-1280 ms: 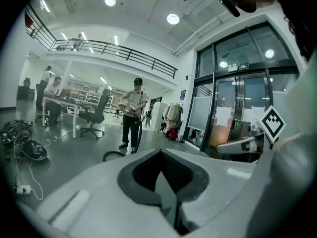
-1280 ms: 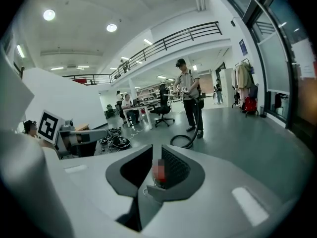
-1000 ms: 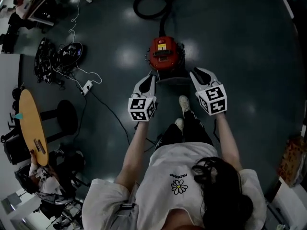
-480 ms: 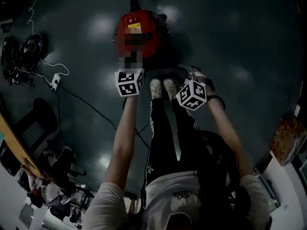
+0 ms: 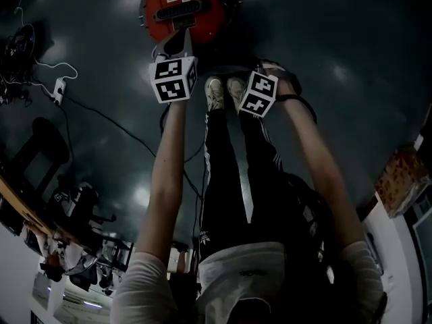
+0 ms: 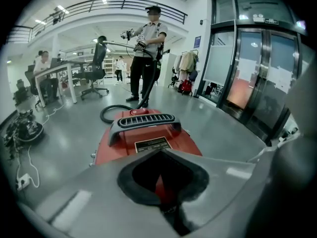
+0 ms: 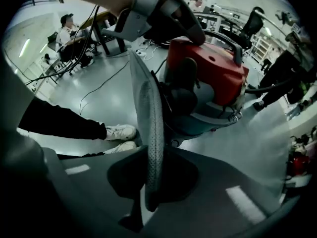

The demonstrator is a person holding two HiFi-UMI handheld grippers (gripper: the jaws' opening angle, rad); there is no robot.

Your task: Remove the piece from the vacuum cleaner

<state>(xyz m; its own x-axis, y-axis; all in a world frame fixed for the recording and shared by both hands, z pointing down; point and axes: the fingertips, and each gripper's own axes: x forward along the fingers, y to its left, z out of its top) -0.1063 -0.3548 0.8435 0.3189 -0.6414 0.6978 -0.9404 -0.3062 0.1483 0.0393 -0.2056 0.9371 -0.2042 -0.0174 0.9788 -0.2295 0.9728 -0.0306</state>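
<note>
Head view: vacuum cleaner [image 5: 183, 5] sits higher in frame than half second ago. Left gripper [image 5: 177, 46] now over its top, right gripper [image 5: 264, 79] by shoes [image 5: 216, 93].
Left gripper view: jaws pressed together, empty. Label [image 6: 153, 144] unreadable.
Right gripper view: jaws pinch grey piece [image 7: 148, 108] at vacuum cleaner's side.

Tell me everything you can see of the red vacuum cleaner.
The vacuum cleaner is a squat red canister that stands upright on the floor, on a grey wheeled base. A dark ribbed handle arches over its top, above a label plate. A black hose runs off behind. The left gripper, shut, points at the handle; the right gripper pinches a grey ribbed strip beside the base.
</note>
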